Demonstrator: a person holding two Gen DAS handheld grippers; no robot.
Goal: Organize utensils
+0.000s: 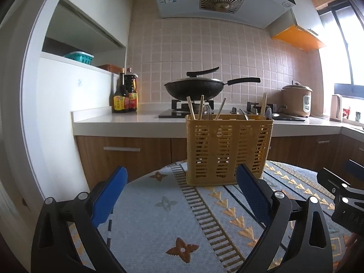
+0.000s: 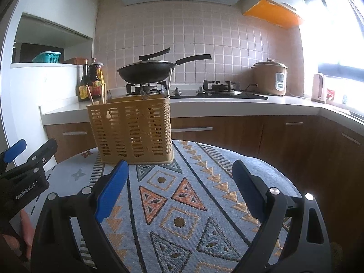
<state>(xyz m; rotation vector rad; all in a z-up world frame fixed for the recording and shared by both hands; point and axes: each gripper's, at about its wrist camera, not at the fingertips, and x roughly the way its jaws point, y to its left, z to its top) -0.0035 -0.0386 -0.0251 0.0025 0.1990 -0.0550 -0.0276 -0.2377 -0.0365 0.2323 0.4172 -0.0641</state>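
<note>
On patterned tablecloth (image 2: 182,204), yellow utensil basket (image 1: 228,150), left gripper (image 1: 182,195) marked "GenRobot.AI" wide, right gripper (image 2: 179,188) wide, both empty.

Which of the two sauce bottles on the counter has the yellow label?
The front bottle, the slimmer one with a gold cap; the bottle behind it wears a red label.

A home kitchen: a black wok (image 1: 193,87) sits on a gas hob (image 2: 218,92) set into a white counter (image 1: 118,122), beneath a range hood (image 1: 218,0) and a wall of small pink tiles (image 1: 204,52). Sauce bottles (image 1: 125,93) stand at the counter's left end, a rice cooker (image 2: 270,78) and an electric kettle (image 2: 318,88) toward its right corner by the window. Wood-fronted cabinets (image 1: 122,152) run below, an orange one (image 2: 273,13) overhead.
</note>
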